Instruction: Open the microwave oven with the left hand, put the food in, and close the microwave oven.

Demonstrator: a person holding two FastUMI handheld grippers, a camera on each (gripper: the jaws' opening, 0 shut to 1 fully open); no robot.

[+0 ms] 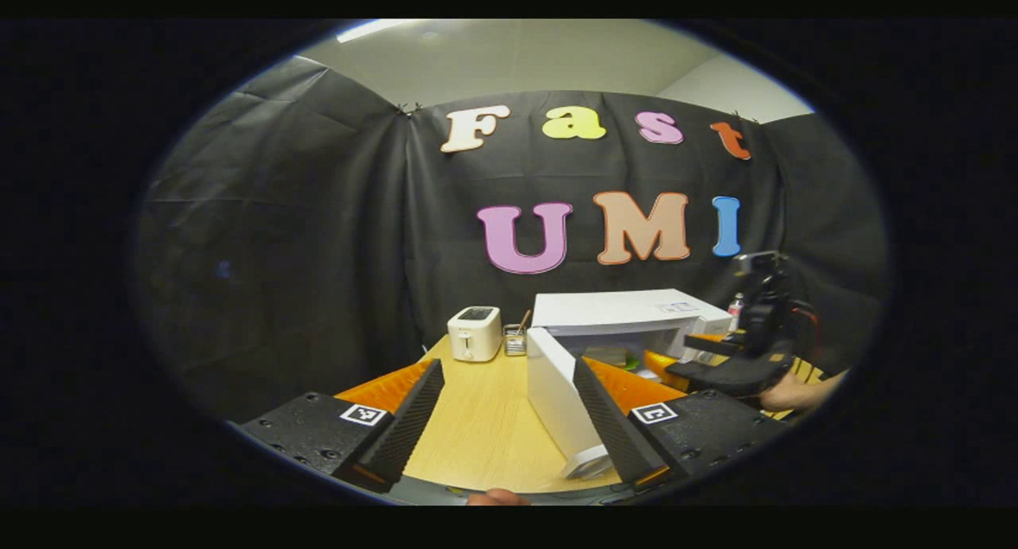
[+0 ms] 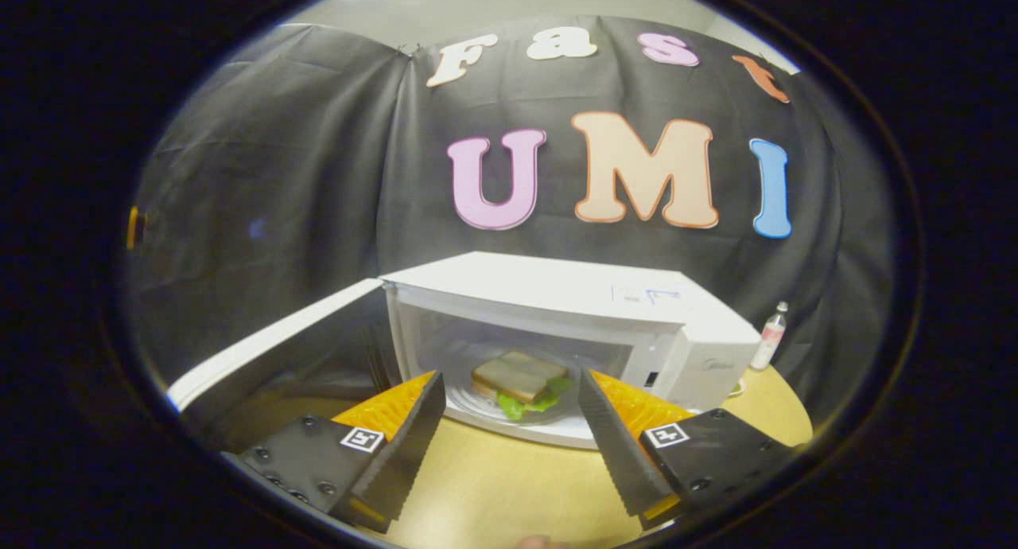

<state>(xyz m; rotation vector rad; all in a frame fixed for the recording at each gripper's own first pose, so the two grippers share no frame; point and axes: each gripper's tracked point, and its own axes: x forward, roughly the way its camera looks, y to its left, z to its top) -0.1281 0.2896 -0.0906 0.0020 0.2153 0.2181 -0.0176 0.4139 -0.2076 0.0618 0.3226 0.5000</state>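
A white microwave (image 1: 628, 314) (image 2: 557, 294) stands on the wooden table with its door (image 1: 561, 402) (image 2: 270, 350) swung wide open to the left. Inside it lies a sandwich (image 2: 517, 382) with lettuce showing at the edge. My left gripper (image 1: 509, 426) is open, its fingers to either side of the door's free edge and not touching it. In the left gripper view, my right gripper (image 1: 740, 358) hovers in front of the microwave's right side, held by a hand (image 1: 795, 390). In its own view, my right gripper (image 2: 509, 441) stands open and empty just in front of the oven's mouth.
A white toaster (image 1: 475, 333) and a small holder with sticks (image 1: 515, 340) stand at the back left of the wooden table (image 1: 477, 430). A small bottle (image 2: 770, 336) stands to the right of the microwave. Black cloth walls close the booth behind.
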